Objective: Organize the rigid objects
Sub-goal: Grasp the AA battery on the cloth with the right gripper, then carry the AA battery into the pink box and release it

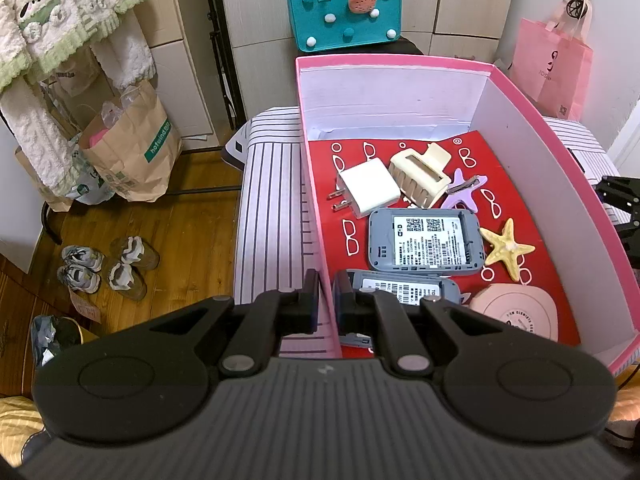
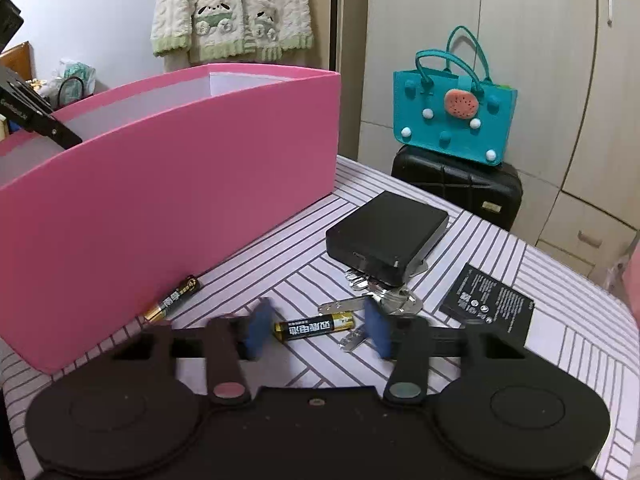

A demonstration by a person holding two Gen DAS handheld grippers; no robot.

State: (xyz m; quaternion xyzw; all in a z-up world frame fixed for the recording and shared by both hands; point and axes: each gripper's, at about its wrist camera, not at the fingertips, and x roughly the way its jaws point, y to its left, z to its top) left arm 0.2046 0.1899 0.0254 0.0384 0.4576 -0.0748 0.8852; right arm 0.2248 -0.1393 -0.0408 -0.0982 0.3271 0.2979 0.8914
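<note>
2 AA batteries lie on the striped worktop; the right gripper [image 2: 318,330] straddles the nearer battery [image 2: 314,327], fingers not yet touching it. Left gripper [image 1: 326,296] pinches the pink box wall [image 1: 320,248] shut. Next: close, lift, drop it inside.

Right tongs [image 2: 318,330] low over the striped bench [image 2: 560,340], blue pads [image 2: 256,328] either side of an AA battery [image 2: 314,327] lying crosswise, w/ gaps showing both sides, no contact. Second AA battery [image 2: 174,298] at 10 o'clock from it, against the pink box [image 2: 168,184] wall. Bunch of keys [image 2: 380,298] at 1 o'clock, partly under a black box [image 2: 386,236]. Flat black battery pack [image 2: 486,300] at 3 o'clock. Teal felt bag [image 2: 452,120] sits on a black suitcase [image 2: 460,188] beyond the bench.
</note>
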